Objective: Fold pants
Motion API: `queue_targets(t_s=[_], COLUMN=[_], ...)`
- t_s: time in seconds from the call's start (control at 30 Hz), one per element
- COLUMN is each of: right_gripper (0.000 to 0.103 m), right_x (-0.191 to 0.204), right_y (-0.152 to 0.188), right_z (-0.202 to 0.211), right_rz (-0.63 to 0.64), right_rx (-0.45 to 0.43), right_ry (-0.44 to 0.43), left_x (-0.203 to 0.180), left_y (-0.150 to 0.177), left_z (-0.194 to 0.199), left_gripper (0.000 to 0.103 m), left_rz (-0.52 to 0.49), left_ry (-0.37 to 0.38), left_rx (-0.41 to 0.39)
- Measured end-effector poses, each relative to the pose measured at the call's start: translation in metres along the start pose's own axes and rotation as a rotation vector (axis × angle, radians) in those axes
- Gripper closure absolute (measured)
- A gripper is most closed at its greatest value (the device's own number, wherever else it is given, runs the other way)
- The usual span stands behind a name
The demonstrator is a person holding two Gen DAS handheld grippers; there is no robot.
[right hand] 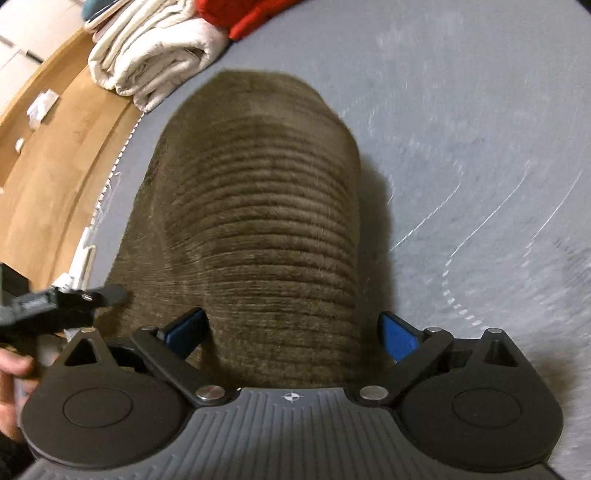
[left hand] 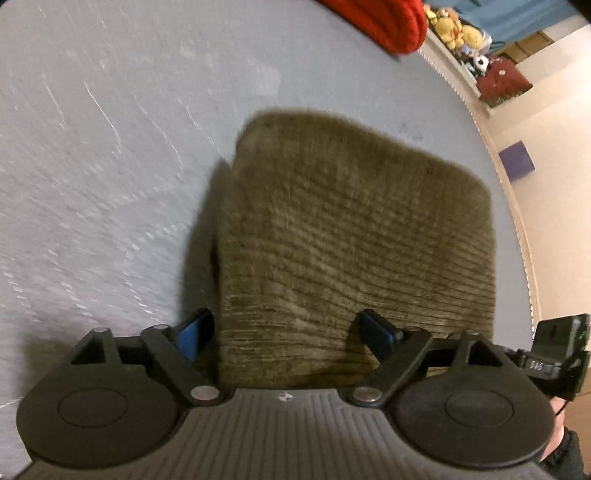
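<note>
The pants [left hand: 351, 229] are olive-brown corduroy, folded into a compact block on a grey-blue surface [left hand: 110, 147]. In the left wrist view my left gripper [left hand: 288, 332] is open, its blue-padded fingers spread over the near edge of the pants, holding nothing. In the right wrist view the pants [right hand: 266, 206] lie straight ahead, and my right gripper [right hand: 295, 332] is open with its fingers astride the near end of the fold. Both views are motion-blurred.
A red fabric item [left hand: 384, 22] lies at the far edge. Folded white cloth [right hand: 155, 55] sits beyond the pants by the surface edge, over wooden floor [right hand: 62, 155]. Plush toys [left hand: 454, 29] line a shelf. The other gripper [right hand: 48, 306] shows at the left.
</note>
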State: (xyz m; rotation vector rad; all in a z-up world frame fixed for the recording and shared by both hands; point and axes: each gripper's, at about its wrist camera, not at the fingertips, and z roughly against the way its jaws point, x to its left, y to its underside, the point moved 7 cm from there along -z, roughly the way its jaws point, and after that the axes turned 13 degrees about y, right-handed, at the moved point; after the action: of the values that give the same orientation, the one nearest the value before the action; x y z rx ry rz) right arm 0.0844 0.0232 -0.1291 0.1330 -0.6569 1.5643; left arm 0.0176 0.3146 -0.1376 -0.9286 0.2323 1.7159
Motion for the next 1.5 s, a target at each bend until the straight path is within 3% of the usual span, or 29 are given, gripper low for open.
queue_targets(t_s=[0.1, 0.13, 0.23, 0.47, 0.7, 0.77, 0.8, 0.83, 0.87, 0.9, 0.93, 0.97, 1.0, 1.03, 1.1, 1.2, 1.23, 1.27, 1.3, 1.33, 1.43, 1.5], right_gripper=[0.033, 0.046, 0.061, 0.063, 0.063, 0.063, 0.061, 0.053, 0.046, 0.024, 0.015, 0.02, 0.038, 0.048, 0.048, 0.048, 0.05, 0.05, 0.05, 0.048, 0.043, 0.043], right_x=[0.001, 0.002, 0.004, -0.027, -0.091, -0.104, -0.113, -0.124, -0.141, -0.164, -0.188, -0.206, -0.22, -0.225, -0.216, -0.193, -0.189, -0.193, -0.2, -0.211, -0.228, -0.226], right_y=[-0.004, -0.004, -0.006, -0.035, -0.102, -0.12, -0.131, -0.14, -0.147, -0.151, -0.153, -0.153, -0.151, -0.149, -0.145, -0.137, -0.134, -0.129, -0.123, -0.114, -0.109, -0.114], right_z=[0.0, 0.004, 0.018, 0.093, 0.172, 0.186, 0.191, 0.19, 0.187, 0.185, 0.178, 0.17, 0.16, 0.155, 0.151, 0.153, 0.148, 0.139, 0.12, 0.101, 0.1, 0.11], right_rz=[-0.02, -0.027, -0.034, -0.004, 0.034, 0.051, 0.06, 0.061, 0.04, -0.01, -0.069, -0.103, -0.125, -0.127, -0.073, 0.108, 0.162, 0.208, 0.243, 0.262, 0.225, 0.211], right_rx=[-0.011, -0.021, -0.062, -0.265, -0.386, -0.414, -0.431, -0.451, -0.489, -0.535, -0.568, -0.559, -0.524, -0.505, -0.495, -0.525, -0.509, -0.461, -0.362, -0.269, -0.238, -0.264], right_ry=[-0.027, -0.029, -0.05, 0.026, 0.102, 0.104, 0.1, 0.102, 0.135, 0.225, 0.374, 0.489, 0.558, 0.531, 0.431, 0.397, 0.395, 0.414, 0.455, 0.481, 0.442, 0.445], left_x=[-0.004, -0.01, -0.03, -0.118, -0.22, -0.236, -0.243, -0.243, -0.236, -0.227, -0.222, -0.219, -0.221, -0.225, -0.241, -0.262, -0.258, -0.246, -0.23, -0.223, -0.231, -0.242], left_y=[-0.002, -0.004, -0.011, -0.031, -0.063, -0.072, -0.075, -0.081, -0.086, -0.092, -0.095, -0.094, -0.092, -0.089, -0.078, -0.058, -0.044, -0.03, -0.017, -0.01, -0.016, -0.018], left_z=[-0.013, -0.014, -0.015, -0.052, -0.102, -0.116, -0.126, -0.133, -0.134, -0.138, -0.141, -0.142, -0.144, -0.146, -0.153, -0.182, -0.198, -0.22, -0.237, -0.246, -0.238, -0.235], left_gripper=[0.019, 0.025, 0.048, 0.051, 0.05, 0.041, 0.035, 0.022, 0.023, 0.023, 0.028, 0.035, 0.036, 0.039, 0.045, 0.05, 0.06, 0.062, 0.062, 0.062, 0.064, 0.064], left_rz=[-0.029, -0.062, -0.109, -0.231, -0.357, -0.385, -0.412, -0.46, -0.504, -0.531, -0.54, -0.538, -0.524, -0.522, -0.577, -0.711, -0.757, -0.783, -0.801, -0.796, -0.746, -0.784], left_ry=[0.009, -0.009, -0.012, 0.16, 0.269, 0.286, 0.252, 0.129, -0.049, -0.235, -0.334, -0.346, -0.286, -0.212, -0.125, -0.06, -0.061, -0.112, -0.182, -0.188, -0.192, -0.221], left_rx=[0.006, 0.002, -0.03, -0.093, -0.168, -0.192, -0.211, -0.255, -0.312, -0.342, -0.338, -0.332, -0.32, -0.299, -0.264, -0.164, -0.079, 0.036, 0.132, 0.164, 0.142, 0.113])
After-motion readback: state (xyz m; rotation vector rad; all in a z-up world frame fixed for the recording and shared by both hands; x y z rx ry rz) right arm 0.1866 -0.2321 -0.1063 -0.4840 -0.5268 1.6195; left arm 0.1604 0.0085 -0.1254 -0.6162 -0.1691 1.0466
